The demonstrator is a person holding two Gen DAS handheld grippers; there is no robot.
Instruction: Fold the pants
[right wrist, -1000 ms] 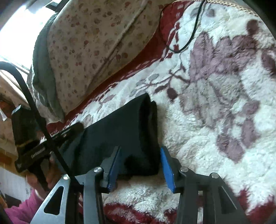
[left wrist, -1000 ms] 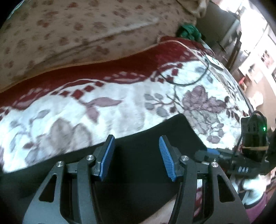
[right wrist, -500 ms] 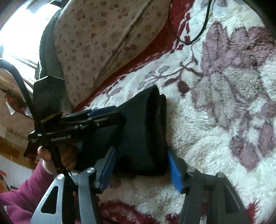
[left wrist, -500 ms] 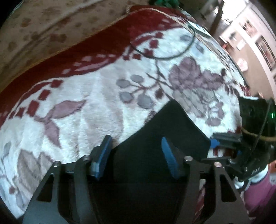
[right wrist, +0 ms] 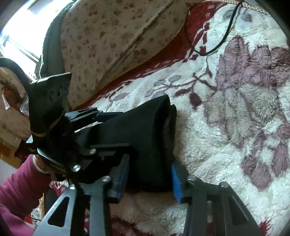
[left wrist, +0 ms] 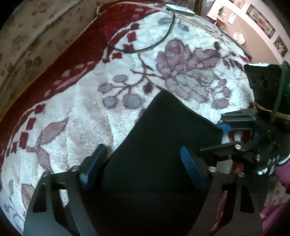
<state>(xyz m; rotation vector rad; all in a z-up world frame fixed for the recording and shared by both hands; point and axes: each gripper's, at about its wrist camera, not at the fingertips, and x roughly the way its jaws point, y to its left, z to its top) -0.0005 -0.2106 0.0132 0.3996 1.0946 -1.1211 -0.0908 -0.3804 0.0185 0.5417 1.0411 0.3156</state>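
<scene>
Black pants (left wrist: 163, 145), folded into a thick pad, lie on a white fleece blanket with mauve flowers (left wrist: 72, 109). My left gripper (left wrist: 143, 167) hangs open over one end of them, its blue pads wide apart, one beside the fabric's edge. In the right wrist view the pants' folded end (right wrist: 148, 130) fills the gap of my right gripper (right wrist: 149, 177). Its jaws are closing and both blue pads touch the cloth. The left gripper's fingers (right wrist: 101, 115) reach in from the left over the same garment, held by a hand in a magenta sleeve (right wrist: 18, 185).
A thin black cable (left wrist: 145, 47) loops across the blanket's dark red border at the back. A floral-print sofa back (right wrist: 108, 36) rises behind it. A white device (left wrist: 179, 8) lies at the far edge. Framed pictures (left wrist: 261, 16) hang on the wall to the right.
My left gripper rolled, sank closer to the pants and spread its jaws wider. The right jaws widened briefly, then narrowed onto the folded end. The left gripper came nearer in the right wrist view.
</scene>
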